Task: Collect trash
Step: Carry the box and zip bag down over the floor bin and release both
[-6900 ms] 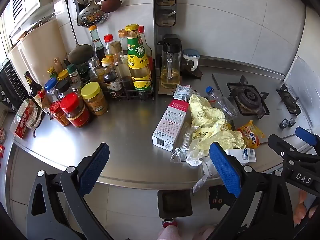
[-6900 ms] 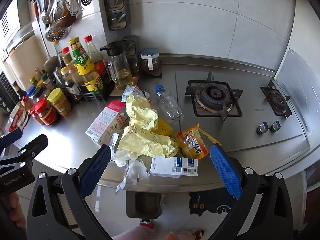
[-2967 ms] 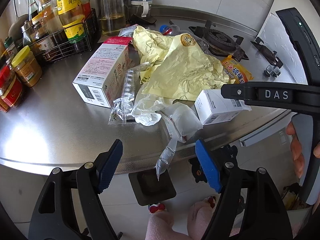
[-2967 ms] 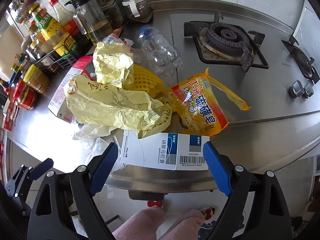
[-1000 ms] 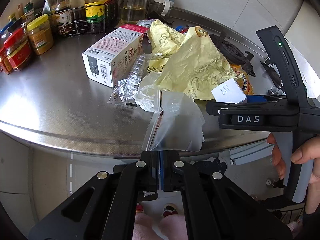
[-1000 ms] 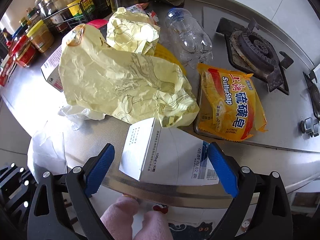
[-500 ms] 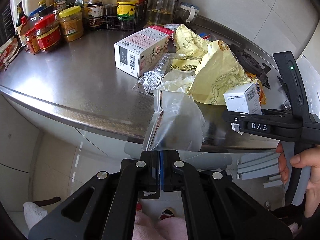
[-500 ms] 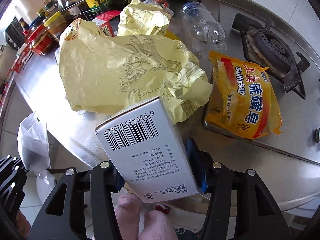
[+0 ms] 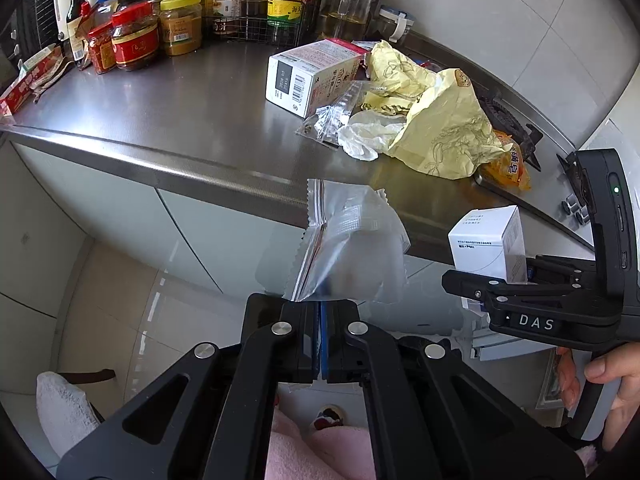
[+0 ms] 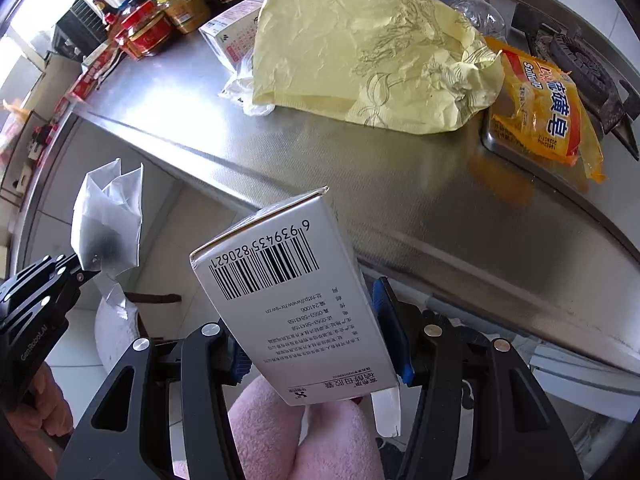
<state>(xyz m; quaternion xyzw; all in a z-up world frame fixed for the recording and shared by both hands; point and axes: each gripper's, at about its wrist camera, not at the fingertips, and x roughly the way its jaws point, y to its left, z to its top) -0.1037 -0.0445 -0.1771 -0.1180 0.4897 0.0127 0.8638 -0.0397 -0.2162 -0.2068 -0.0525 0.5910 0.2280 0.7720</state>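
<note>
Now both pieces of trash are off the steel counter (image 9: 168,112), where a second ago they lay at its edge. At the nine o'clock side of the right wrist view, the left gripper (image 9: 320,312) is clamped tight on a clear zip bag (image 9: 352,248), held out over the floor. Toward centre, the right gripper (image 10: 316,344) pinches a white medicine box (image 10: 296,300), lifted clear with its barcode facing up. At twelve to two o'clock, the yellow paper wrapper (image 10: 360,52) and orange soap packet (image 10: 548,120) remain uncollected; probably both loads go to a bin next.

pale yellow wrapper (image 10: 360,52), white barcoded box (image 10: 296,300)
</note>
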